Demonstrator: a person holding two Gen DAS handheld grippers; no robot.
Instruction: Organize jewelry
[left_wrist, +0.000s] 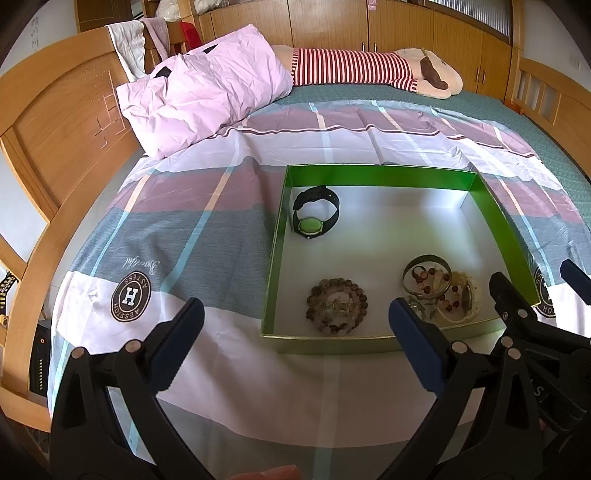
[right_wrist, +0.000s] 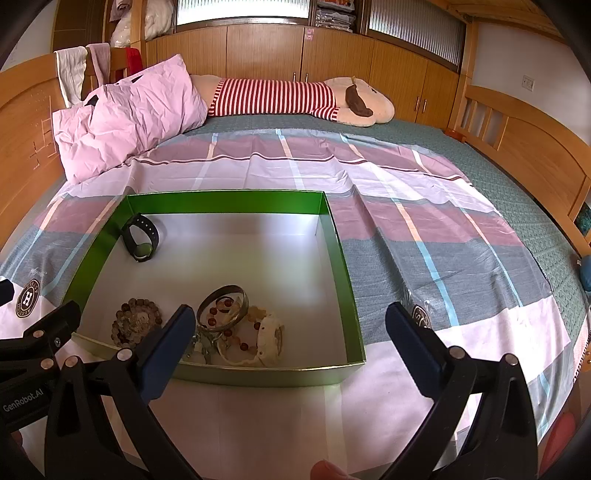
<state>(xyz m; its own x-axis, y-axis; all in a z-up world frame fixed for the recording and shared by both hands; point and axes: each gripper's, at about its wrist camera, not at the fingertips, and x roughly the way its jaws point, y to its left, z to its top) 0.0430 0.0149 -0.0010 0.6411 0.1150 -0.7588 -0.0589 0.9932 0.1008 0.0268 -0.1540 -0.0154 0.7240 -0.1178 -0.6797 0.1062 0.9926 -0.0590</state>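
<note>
Where the plaid bedsheet (left_wrist: 229, 236) lies flat across the bed, a green box (left_wrist: 380, 176) with a pale floor sits open, holding the jewelry. A black watch (left_wrist: 315, 211) with a green face rests in its far left corner, tilted against the wall. Along the near wall, a brown bead bracelet (left_wrist: 337, 307) lies flat toward the left, well apart from the watch. To its right is a tangle: a metal bangle (left_wrist: 426, 273) lies over red-beaded strands (right_wrist: 236, 334) and a pale, cream-coloured bracelet (right_wrist: 271, 341), all touching one another.

The left gripper (left_wrist: 295, 325) hovers over the sheet and the box's near left corner, its dark blue fingers spread wide and empty. The right gripper (right_wrist: 290, 325) hangs at the box's near right corner, jaws likewise wide apart, holding nothing; its left finger overlaps the tangle in view.

Beyond the box lie a crumpled pink pillow (right_wrist: 125, 114) and a plush toy (right_wrist: 295, 98) in red-and-white stripes, before wooden cabinets (right_wrist: 332, 55).
</note>
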